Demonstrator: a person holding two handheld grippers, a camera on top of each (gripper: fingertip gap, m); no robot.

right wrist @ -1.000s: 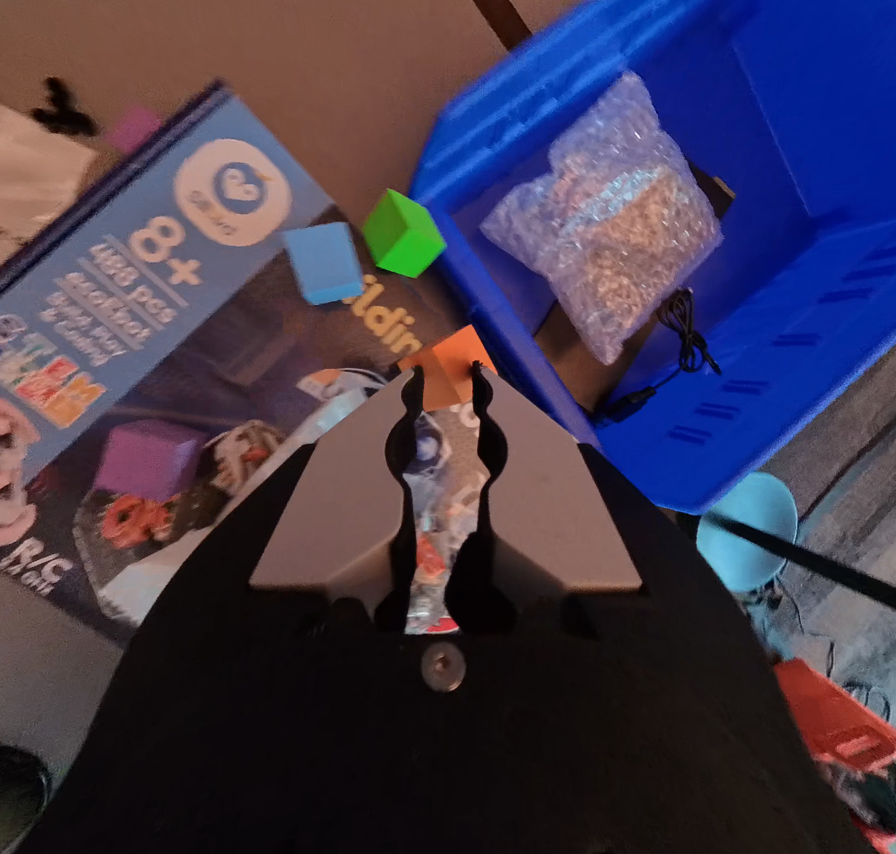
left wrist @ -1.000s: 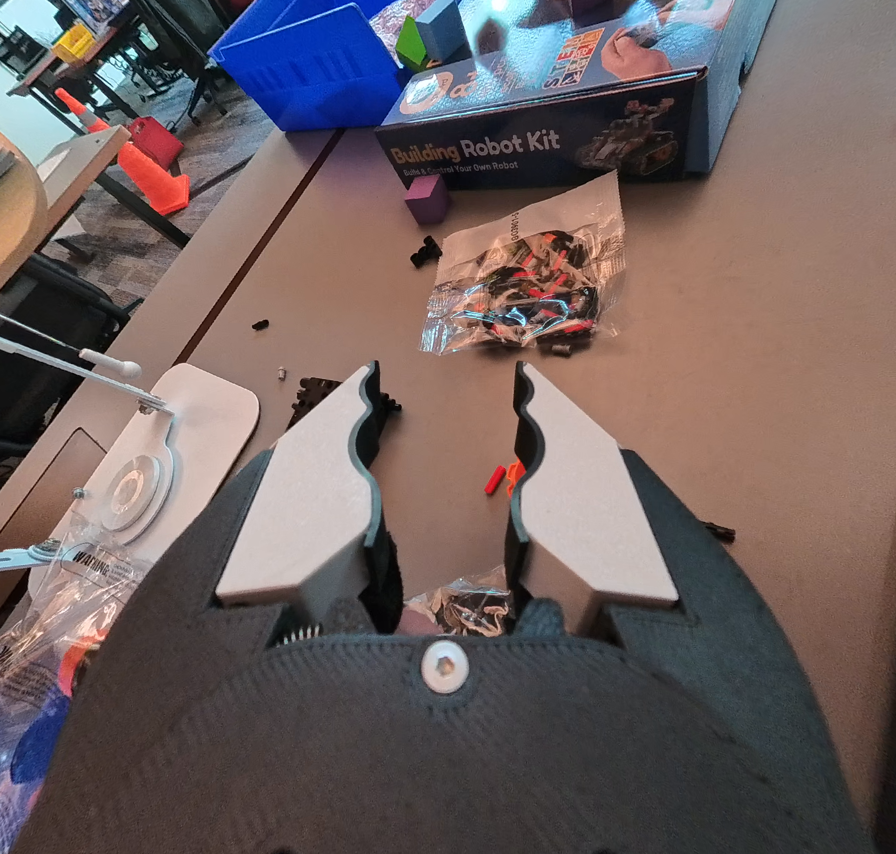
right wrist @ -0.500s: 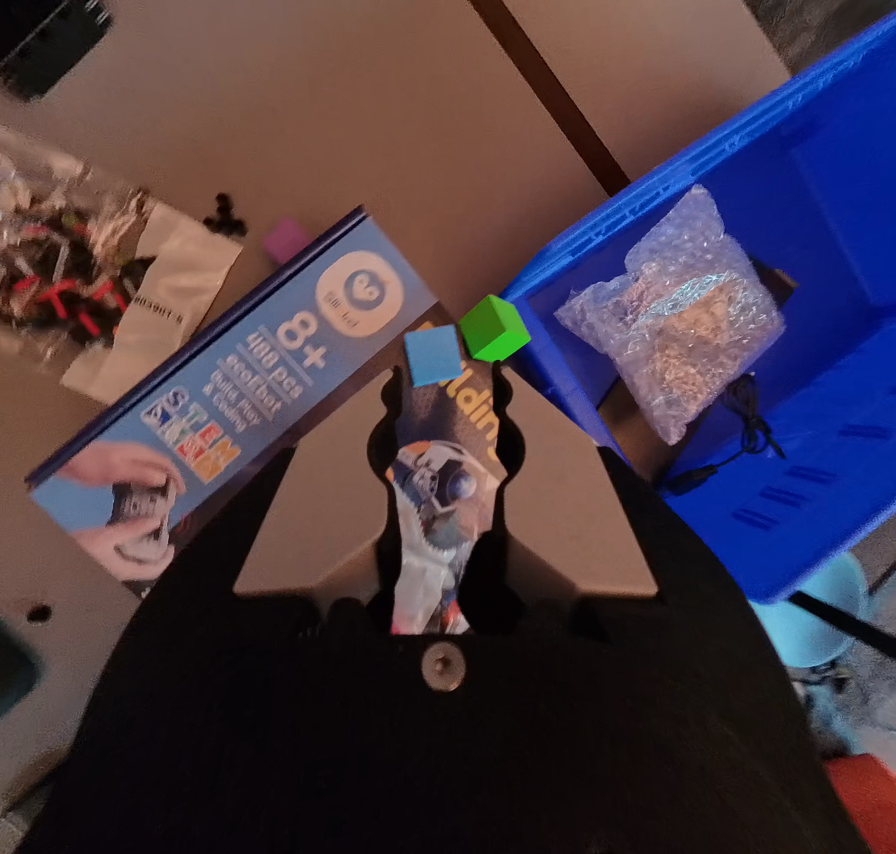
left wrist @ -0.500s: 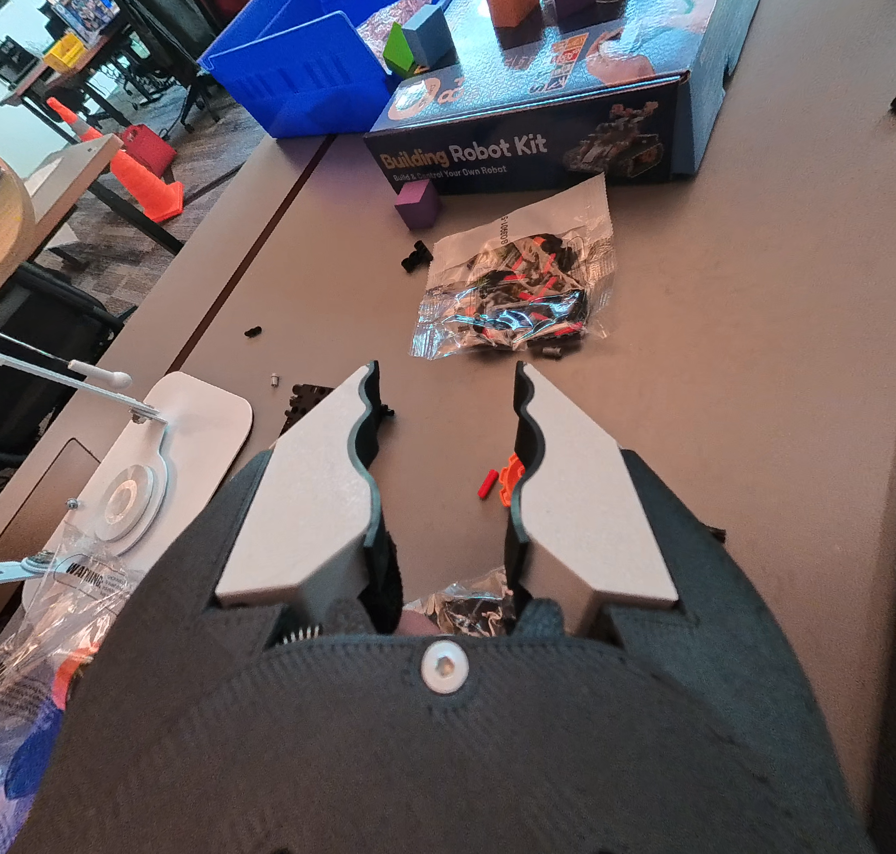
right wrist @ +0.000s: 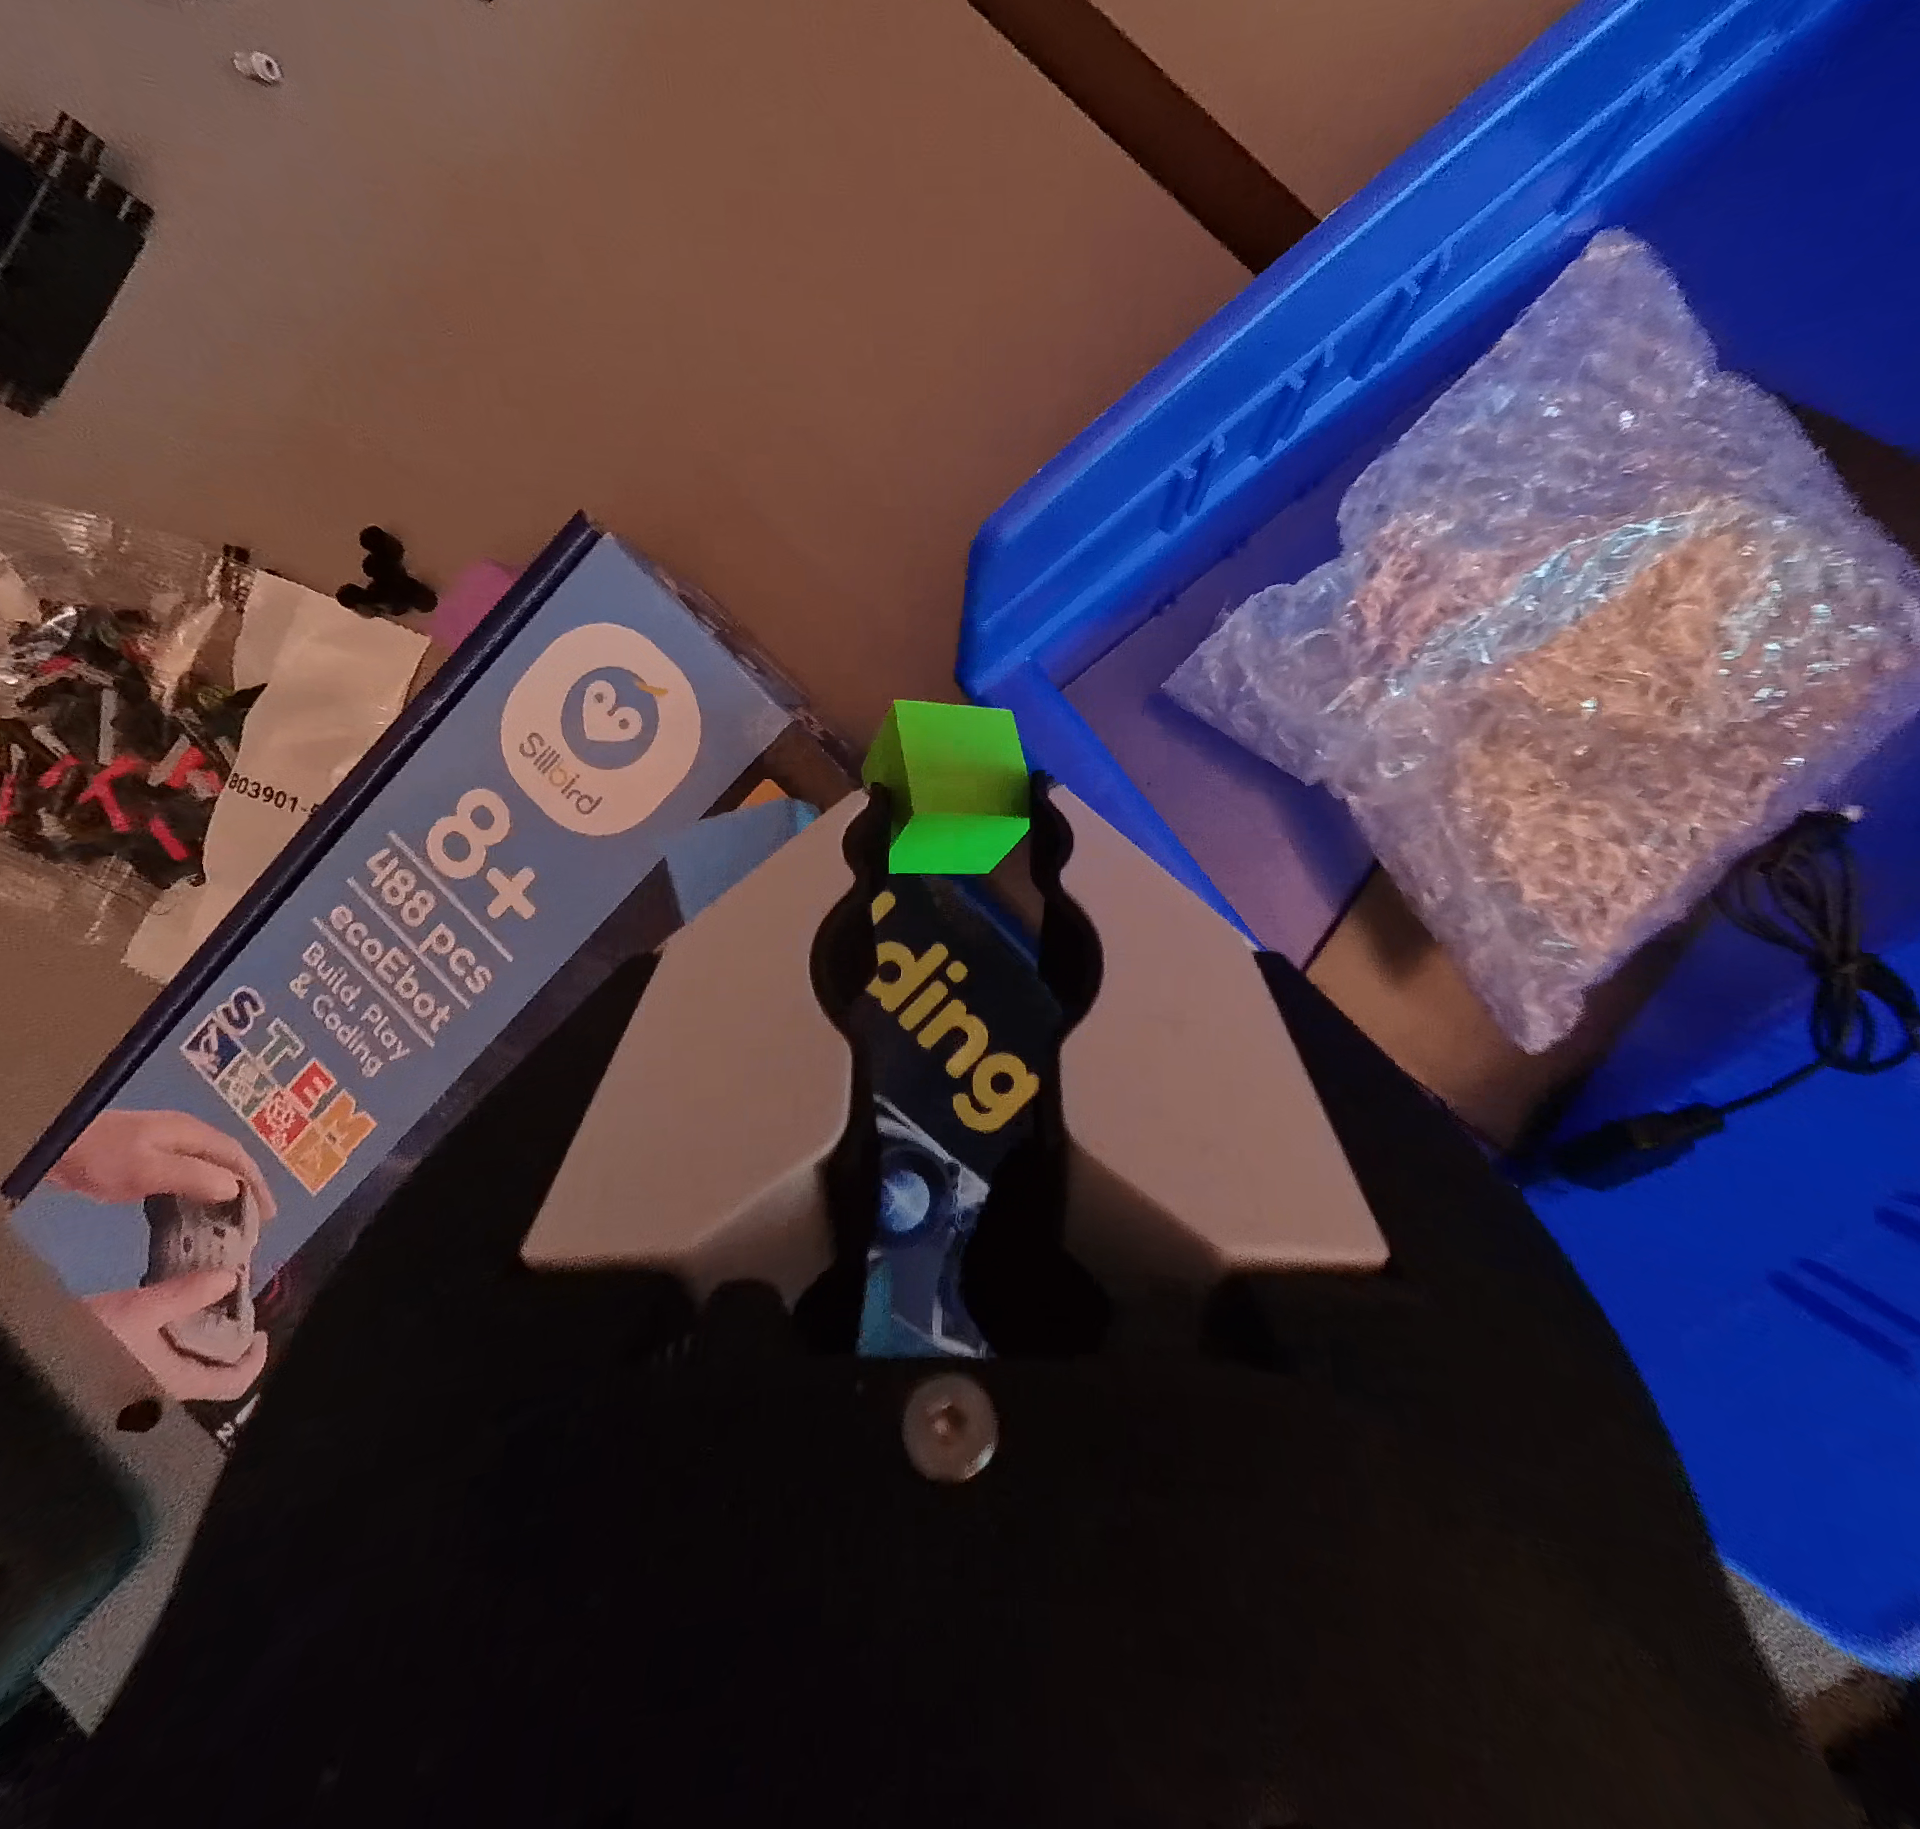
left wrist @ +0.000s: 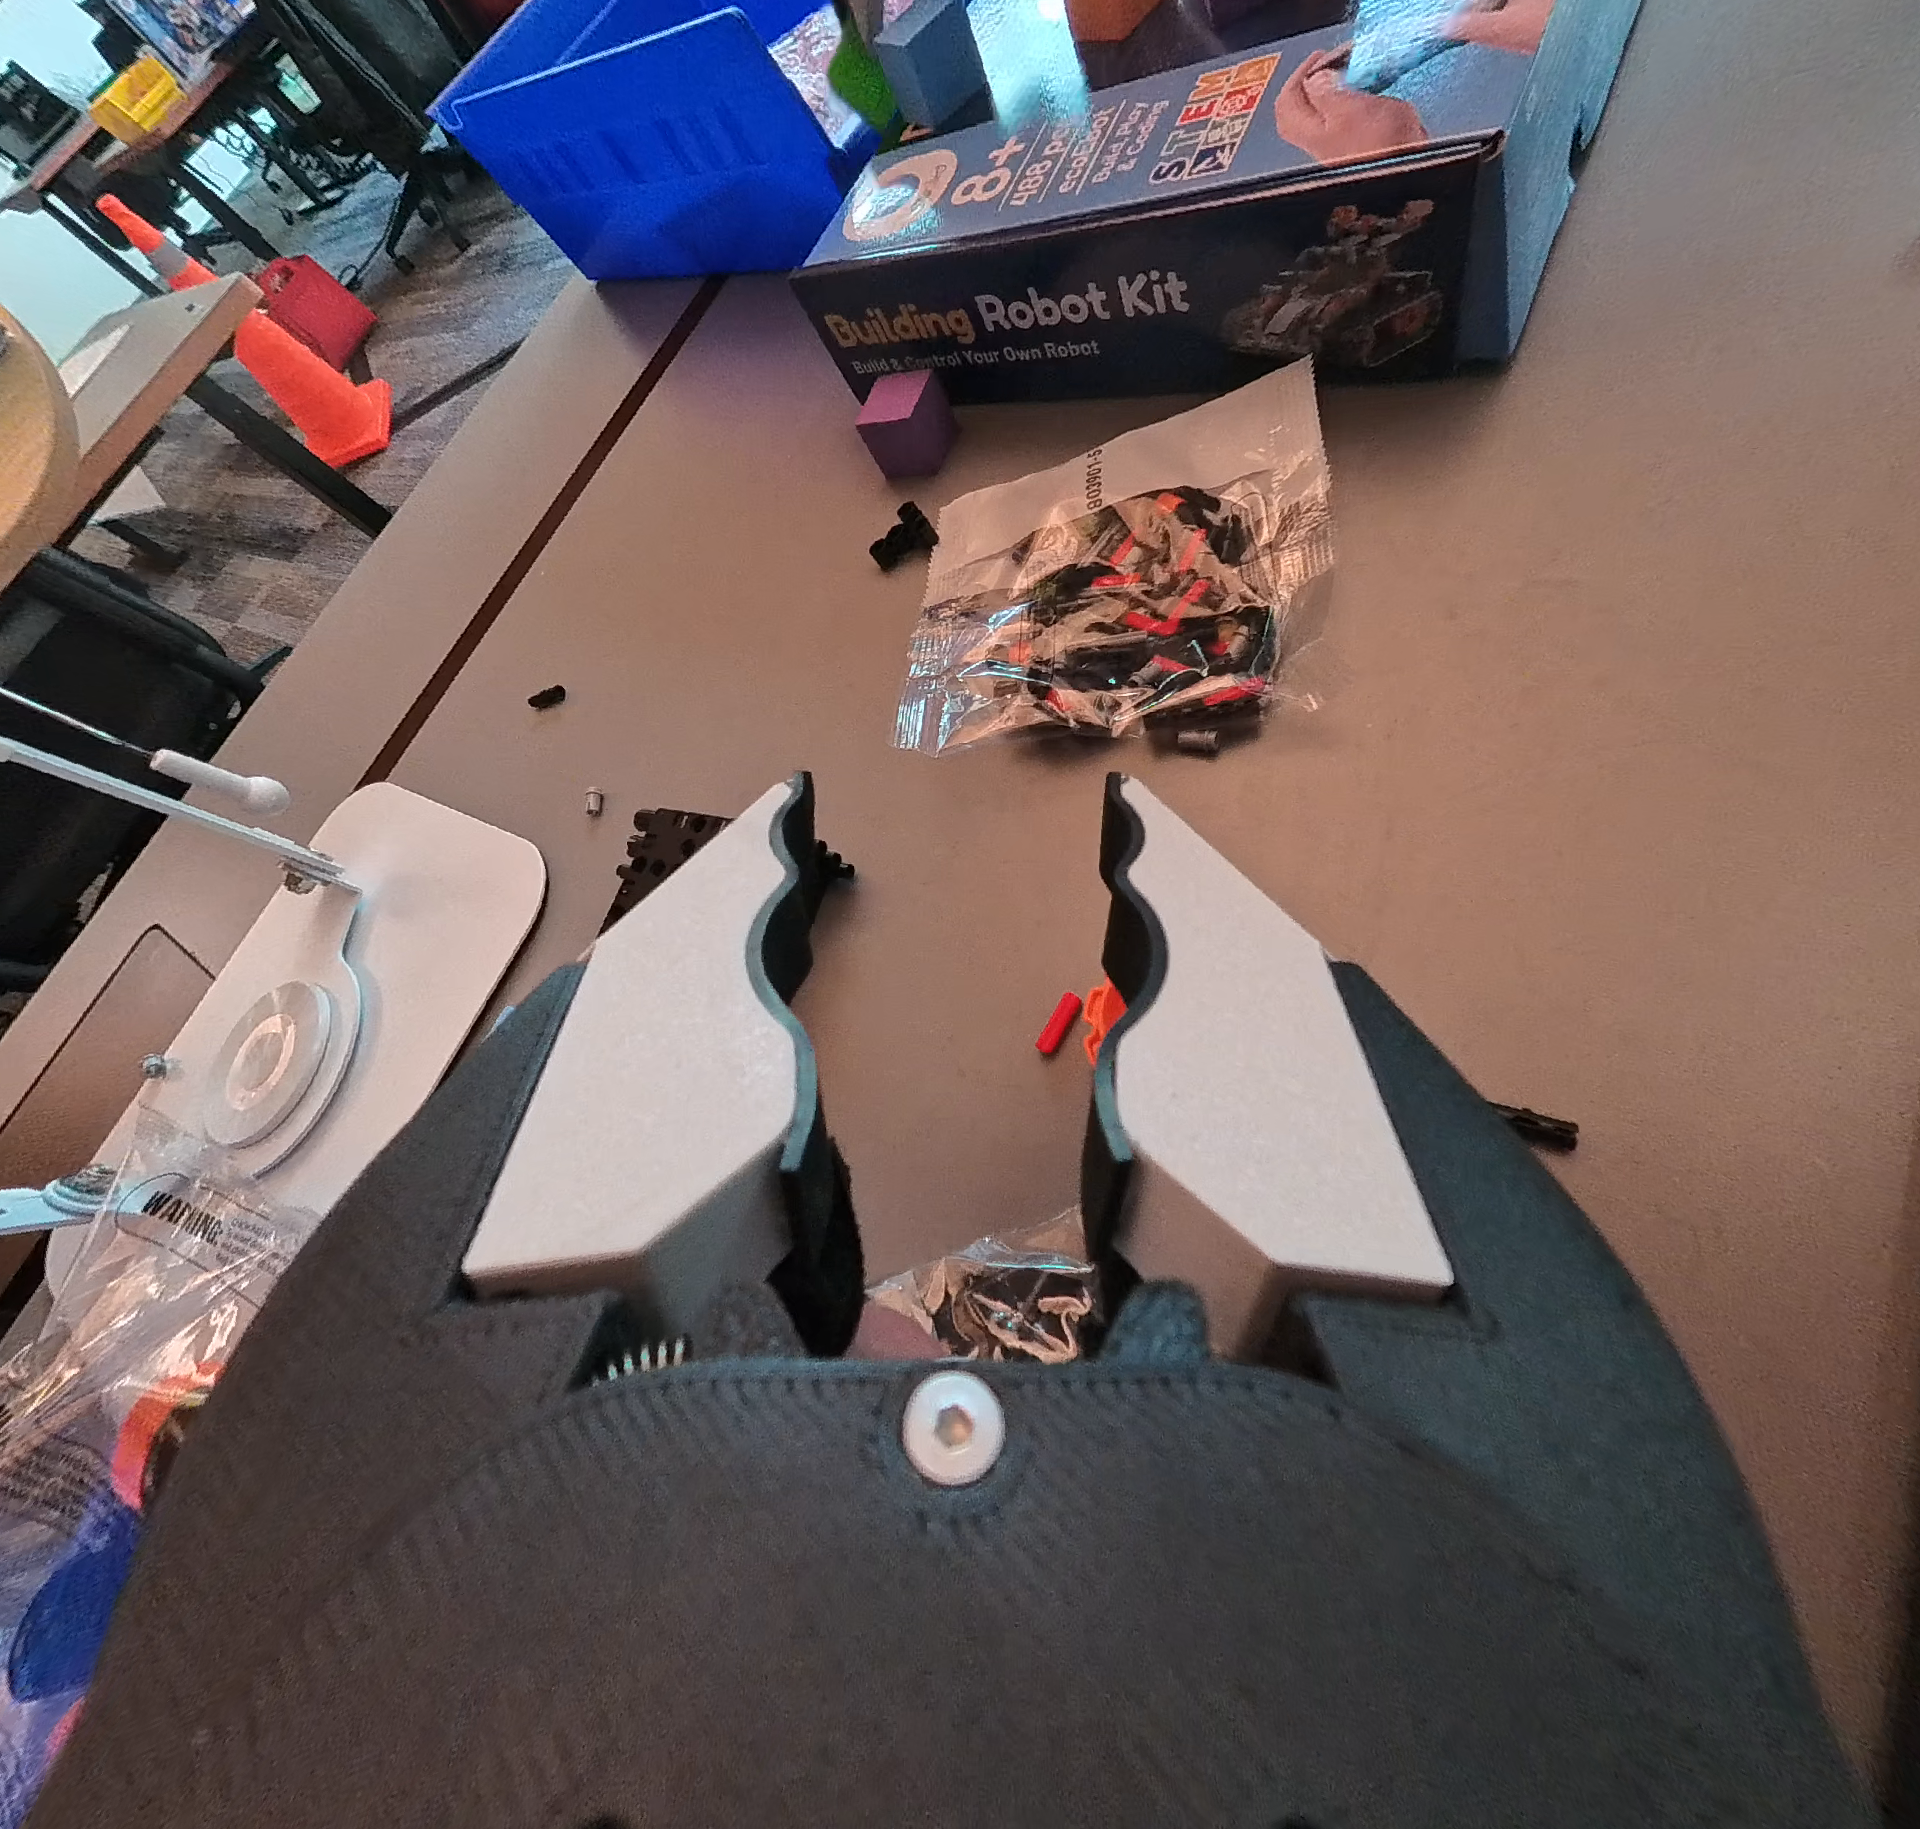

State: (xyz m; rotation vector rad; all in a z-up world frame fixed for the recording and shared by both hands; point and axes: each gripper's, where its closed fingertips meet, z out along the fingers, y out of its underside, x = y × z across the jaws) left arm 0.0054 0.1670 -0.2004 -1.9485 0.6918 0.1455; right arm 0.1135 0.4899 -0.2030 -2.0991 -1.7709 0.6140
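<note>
I had the right gripper [right wrist: 951,808] over the kit box [right wrist: 416,906], its jaws drawn narrow with the green cube [right wrist: 951,787] between the tips. Both fingertips [right wrist: 1042,792] looked to be against the cube's sides, though in the dim light I could not be sure the pinch was firm. Just to the right of the tips stood the wall of the blue bin [right wrist: 1351,345], with a bubble-wrap pouch [right wrist: 1579,636] inside; a blue cube [right wrist: 727,844] sat just left of the jaws on the box lid.

The left gripper [left wrist: 956,808] hung wide and empty above the brown table [left wrist: 1558,844]. A bag of small parts [left wrist: 1122,616] lay ahead of it, a red pin [left wrist: 1058,1023] beside its right finger, and a purple cube [left wrist: 904,423] farther on, against the box.

The grip sat only at the very tips, on the cube's lower part, so I judged it could twist out or pop free, and a sideways drift could knock it against the bin wall.

Half a second before, the right jaws had been wider, framing the blue cube, with the green one off to their right.
</note>
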